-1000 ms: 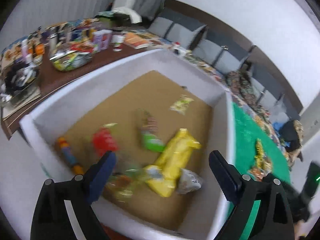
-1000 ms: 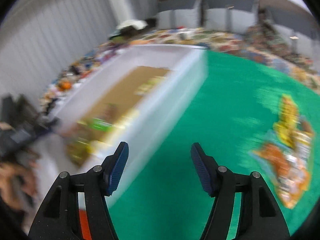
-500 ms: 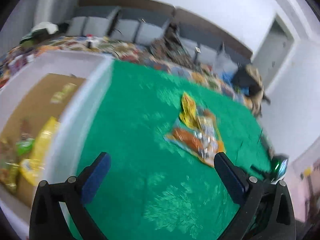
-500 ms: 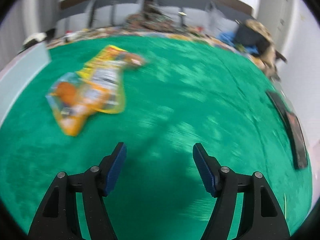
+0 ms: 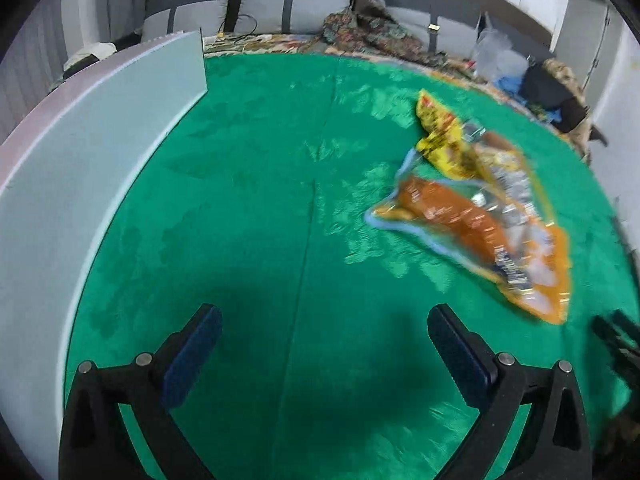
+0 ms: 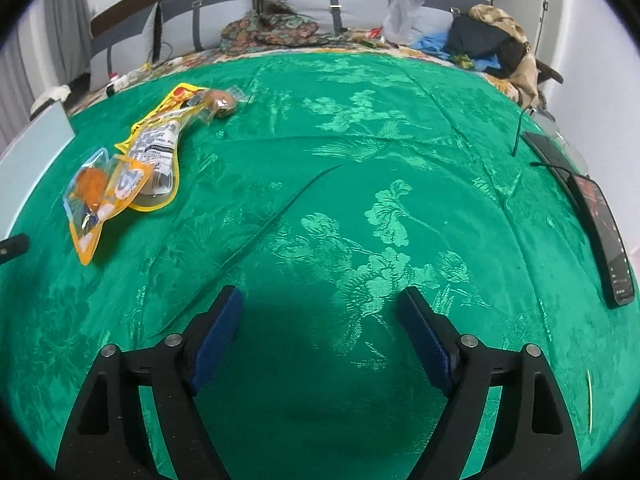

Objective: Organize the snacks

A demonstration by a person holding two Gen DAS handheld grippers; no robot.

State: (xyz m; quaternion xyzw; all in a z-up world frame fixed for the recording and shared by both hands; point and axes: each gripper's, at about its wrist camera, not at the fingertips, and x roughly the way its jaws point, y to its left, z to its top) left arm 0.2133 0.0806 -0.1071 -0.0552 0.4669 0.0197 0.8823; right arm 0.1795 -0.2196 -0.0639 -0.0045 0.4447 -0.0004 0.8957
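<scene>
A small pile of snack packets lies on the green cloth. An orange packet [image 5: 452, 216] lies in front, a yellow packet [image 5: 438, 128] behind it, with a clear-and-yellow packet between them. The pile also shows in the right wrist view, with the orange packet [image 6: 96, 188] and the yellow packet [image 6: 164, 136] at the left. My left gripper [image 5: 324, 344] is open and empty, low over the cloth, left of the pile. My right gripper [image 6: 320, 328] is open and empty, to the right of the pile. The white box's wall [image 5: 80, 152] stands at the left.
Green patterned cloth [image 6: 360, 200] covers the surface. A dark phone [image 6: 604, 232] and a cable lie at the right edge. Clothes and bags [image 6: 492, 40] are heaped at the far edge, with grey cushions behind.
Both grippers have swung right, away from the white box and its snacks, and now face the green cloth and the packet pile. Both stay open.
</scene>
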